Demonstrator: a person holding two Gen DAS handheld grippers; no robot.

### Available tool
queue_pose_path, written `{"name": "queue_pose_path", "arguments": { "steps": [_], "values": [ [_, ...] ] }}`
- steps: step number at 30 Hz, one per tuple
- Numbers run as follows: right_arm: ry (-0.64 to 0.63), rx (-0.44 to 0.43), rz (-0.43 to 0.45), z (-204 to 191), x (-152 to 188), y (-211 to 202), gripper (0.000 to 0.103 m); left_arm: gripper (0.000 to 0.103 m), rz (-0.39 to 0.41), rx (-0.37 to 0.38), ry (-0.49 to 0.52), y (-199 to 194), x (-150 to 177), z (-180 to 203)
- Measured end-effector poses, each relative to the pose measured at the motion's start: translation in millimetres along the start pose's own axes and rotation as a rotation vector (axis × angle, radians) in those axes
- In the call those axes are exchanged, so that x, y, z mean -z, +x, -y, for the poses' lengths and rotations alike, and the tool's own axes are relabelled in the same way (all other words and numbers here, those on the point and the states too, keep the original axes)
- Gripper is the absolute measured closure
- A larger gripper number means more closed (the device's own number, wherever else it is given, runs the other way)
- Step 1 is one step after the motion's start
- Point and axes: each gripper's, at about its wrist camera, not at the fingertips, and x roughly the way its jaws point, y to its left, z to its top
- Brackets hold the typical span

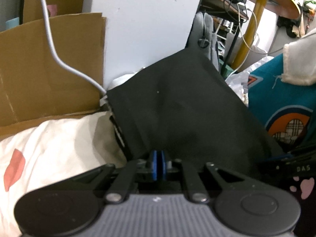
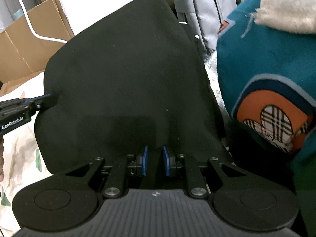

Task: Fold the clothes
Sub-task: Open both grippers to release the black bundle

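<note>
A black garment point(image 1: 183, 108) lies spread over a white patterned bedsheet point(image 1: 49, 142), and it fills the middle of the right wrist view point(image 2: 122, 75). My left gripper point(image 1: 158, 165) sits at the garment's near left edge. Its blue pads are almost together, and the black cloth runs in between them. In the right wrist view the left gripper point(image 2: 46, 98) pinches that same left edge. My right gripper point(image 2: 155, 162) holds the near edge of the garment, with a fold of black cloth between its blue pads.
A teal garment with an orange plaid emblem point(image 2: 266, 75) is heaped to the right, with a cream cloth point(image 1: 300, 63) on top. A cardboard box point(image 1: 49, 69) and a white cable point(image 1: 57, 59) are at the left. A white panel point(image 1: 144, 23) and a grey backpack point(image 2: 203, 9) stand behind.
</note>
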Motion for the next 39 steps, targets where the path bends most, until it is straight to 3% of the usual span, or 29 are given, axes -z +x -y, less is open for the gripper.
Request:
{"name": "queue_pose_path", "arguments": {
  "steps": [9, 14, 19, 26, 31, 32, 33, 34, 39],
  "values": [
    [0.023, 0.01, -0.026, 6.2, 15.1, -7.1, 0.083, 0.094, -0.007, -0.036, -0.046, -18.9, -4.3, -17.2],
    [0.021, 0.004, 0.029, 7.3, 4.7, -25.5, 0.082, 0.092, 0.057, -0.047, -0.077, -23.9, -21.7, -23.8],
    [0.005, 0.005, 0.089, 5.9, -11.7, -37.6, 0.074, 0.09, 0.102, -0.033, -0.069, -16.0, -47.5, -22.7],
    [-0.003, 0.005, 0.091, -2.7, -25.9, -27.3, 0.074, 0.09, 0.102, -0.034, -0.063, 5.8, -58.6, -17.7],
    [0.008, -0.01, 0.072, -6.5, -30.6, -10.8, 0.074, 0.082, 0.054, -0.058, -0.025, 29.8, -65.2, -22.3],
    [0.01, -0.009, 0.065, -6.1, -31.2, -6.2, 0.074, 0.077, 0.035, -0.076, -0.033, 33.6, -67.3, -26.4],
    [0.009, -0.006, 0.056, -5.9, -31.1, -1.6, 0.074, 0.064, 0.03, -0.083, -0.05, 33.4, -68.4, -30.4],
    [0.004, -0.004, 0.052, -6.5, -30.8, 0.8, 0.074, 0.058, 0.03, -0.087, -0.063, 32.0, -68.5, -33.1],
    [-0.006, 0.012, 0.044, -8.7, -31.4, 7.0, 0.069, 0.059, 0.021, -0.121, -0.065, 12.2, -63.0, -43.8]
  ]
}}
